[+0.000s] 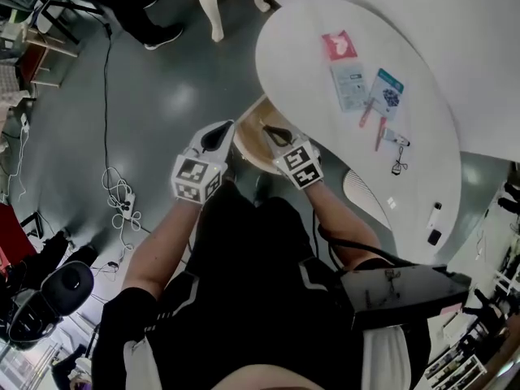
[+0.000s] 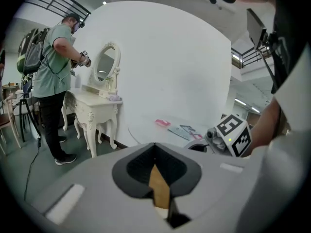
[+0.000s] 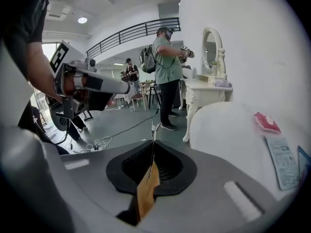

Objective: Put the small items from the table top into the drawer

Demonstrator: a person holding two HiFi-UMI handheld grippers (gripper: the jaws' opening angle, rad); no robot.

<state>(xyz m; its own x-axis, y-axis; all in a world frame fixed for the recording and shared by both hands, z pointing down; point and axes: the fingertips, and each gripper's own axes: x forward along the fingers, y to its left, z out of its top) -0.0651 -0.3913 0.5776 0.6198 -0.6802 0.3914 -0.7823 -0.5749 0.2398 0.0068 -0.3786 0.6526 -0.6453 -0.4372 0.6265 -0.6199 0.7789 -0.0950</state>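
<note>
- While the head view alone looks down on the whole white rounded desk [image 1: 302,24], it shows the small items spread over its top. They are a pink packet [image 1: 339,45], a pale grey card [image 1: 349,85], a blue-and-white packet [image 1: 387,90], two thin red sticks [image 1: 368,114] and a small dark clip [image 1: 398,167]. A white piece and a black piece [image 1: 435,218] lie near the desk's right edge.
- Only that view shows the tan wooden drawer [image 1: 250,148], which juts from under the desk edge nearest the person. Both grippers sit over it, and what lies inside cannot be made out.
- The left gripper [image 1: 215,136] and right gripper [image 1: 279,134] hover side by side above the drawer, well apart from the items.
- The left gripper view shows its own jaws [image 2: 155,147] together with nothing held, and tan wood shows through the gap below them. It also catches the right gripper's marker cube, the desk edge [image 2: 141,130] and the pink packet [image 2: 163,123].
- The right gripper view shows its jaws [image 3: 152,130] likewise closed on nothing, meeting in a thin seam over tan wood. The pink packet [image 3: 266,122] and grey card [image 3: 282,155] lie on the desk [image 3: 228,130] to its right.
- Both gripper views show what the head view barely does. An ornate white dressing table with an oval mirror [image 2: 99,98] [image 3: 210,84] stands there, with a person in a green shirt and backpack [image 2: 53,57] [image 3: 167,57] at it.
</note>
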